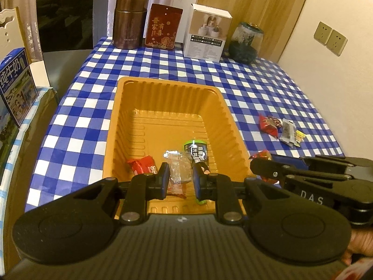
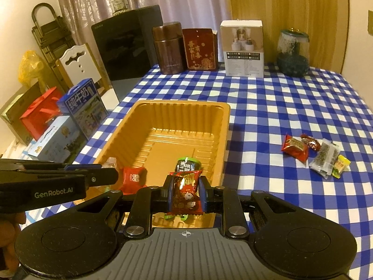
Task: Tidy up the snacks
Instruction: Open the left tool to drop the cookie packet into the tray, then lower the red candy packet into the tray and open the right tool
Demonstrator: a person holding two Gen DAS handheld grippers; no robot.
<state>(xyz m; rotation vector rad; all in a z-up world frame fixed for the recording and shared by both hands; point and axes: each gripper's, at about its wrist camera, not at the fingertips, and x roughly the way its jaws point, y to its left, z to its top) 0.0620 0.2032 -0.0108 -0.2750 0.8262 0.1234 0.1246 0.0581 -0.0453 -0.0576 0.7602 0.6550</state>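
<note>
Both over the near end of the orange tray [image 2: 225,126]. Left hand-held gripper [image 1: 180,179] is clamped on a clear-wrapped snack [image 1: 177,171]; right hand-held gripper [image 2: 186,192] on a red candy packet [image 2: 185,192]. Risks: the two heads sit close and could knock together on release; the thin wrapper could slip early or land on the rim. Loose pile [image 2: 314,156] is well apart on the tabletop [image 2: 279,105].

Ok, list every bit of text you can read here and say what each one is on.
"纯牛奶": blue milk carton beside the table.
"GenRobot.AI": side of the left gripper.
"DAS": side of the right gripper.
Red gift box: gold characters, too blurred to read surely.
White box, brown flask and snack wrappers: print too small or blurred.
</note>
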